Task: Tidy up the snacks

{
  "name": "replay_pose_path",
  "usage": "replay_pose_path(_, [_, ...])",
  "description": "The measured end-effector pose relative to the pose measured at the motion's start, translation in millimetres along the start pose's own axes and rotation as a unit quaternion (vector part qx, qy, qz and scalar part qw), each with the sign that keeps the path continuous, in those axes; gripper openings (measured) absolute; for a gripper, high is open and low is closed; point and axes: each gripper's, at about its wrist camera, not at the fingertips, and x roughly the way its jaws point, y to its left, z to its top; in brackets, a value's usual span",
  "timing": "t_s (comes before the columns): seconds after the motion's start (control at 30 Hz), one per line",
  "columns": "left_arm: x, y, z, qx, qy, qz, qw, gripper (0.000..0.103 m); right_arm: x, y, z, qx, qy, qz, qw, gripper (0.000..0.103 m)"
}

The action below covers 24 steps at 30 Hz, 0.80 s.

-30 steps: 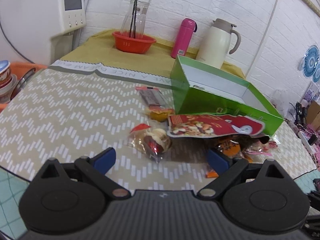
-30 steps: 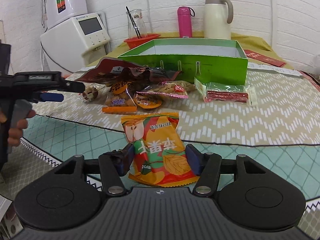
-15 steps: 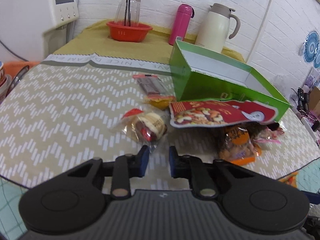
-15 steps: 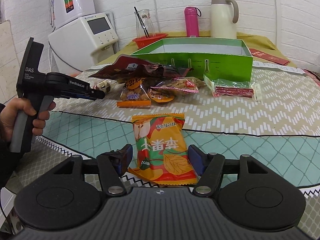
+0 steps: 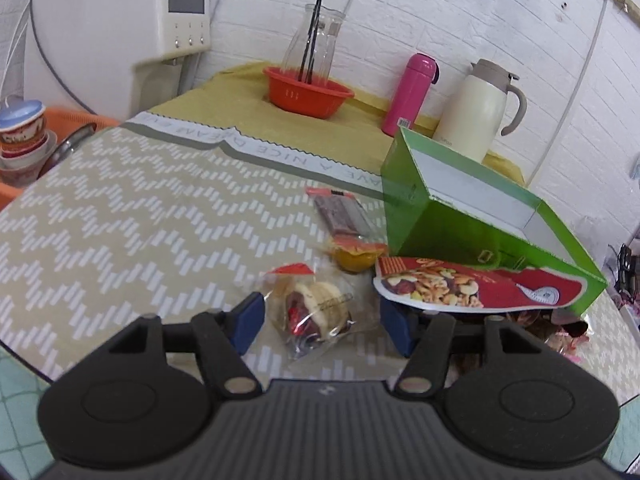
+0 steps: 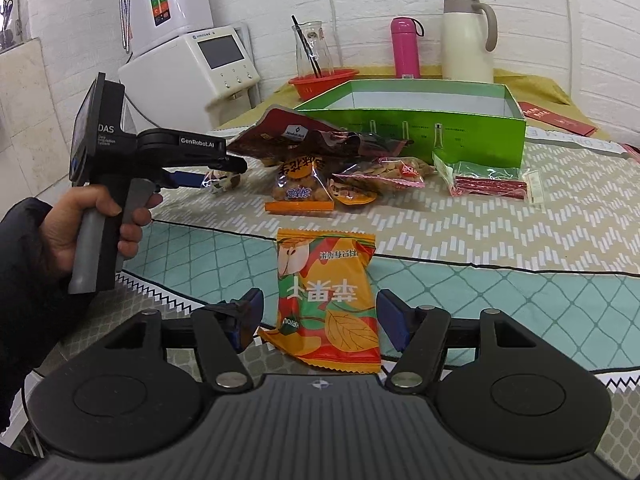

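While my right gripper (image 6: 318,322) hangs with its jaws wide apart on either side of the orange apple-print packet (image 6: 326,298), touching nothing, my left gripper (image 5: 320,320) has just been opening its jaws around the clear-wrapped pastry (image 5: 314,312), which lies between the pads without being pressed. So both tools are released and each is lined up on a snack. I judge I am at the start of picking: nothing lifted yet, the green box (image 6: 424,136) holding nothing that I can see.

Beyond the pastry lie a small orange jelly cup (image 5: 354,254) and a dark bar in clear wrap (image 5: 342,218), beside the box's near corner. The red nut bag (image 5: 472,288) leans against the box front. From the right view, more packets are heaped before the box, with a pack of red sticks (image 6: 490,186) off to the right.

Next I should close gently on the pastry's crinkly wrap, then lift and carry it over the box wall.
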Motion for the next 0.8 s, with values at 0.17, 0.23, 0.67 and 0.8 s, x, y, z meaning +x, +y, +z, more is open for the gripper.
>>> replay_pose_path(0.17, [7.4,16.0,8.0,-0.045,0.003,-0.002,0.999,0.066,4.0,-1.7,-0.8,0.007,0.005,-0.002,1.0,0.103])
replay_pose_path(0.23, [7.2,19.3,7.6,-0.04,0.001,-0.007,0.9992,0.066,5.5,-0.3,-1.3,0.006,0.005,0.003,1.0,0.103])
replay_pose_path(0.67, [-40.4,15.5,-20.4,0.061,0.061,-0.044,0.9953,0.048,8.4,-2.4,-2.1,0.003,0.01,0.005,1.0,0.103])
replay_pose_path(0.8, [-42.9,15.4,-22.6,0.061,0.045,-0.032,0.9966,0.066,15.4,-0.5,-1.6,0.0,0.016,-0.002,1.0,0.103])
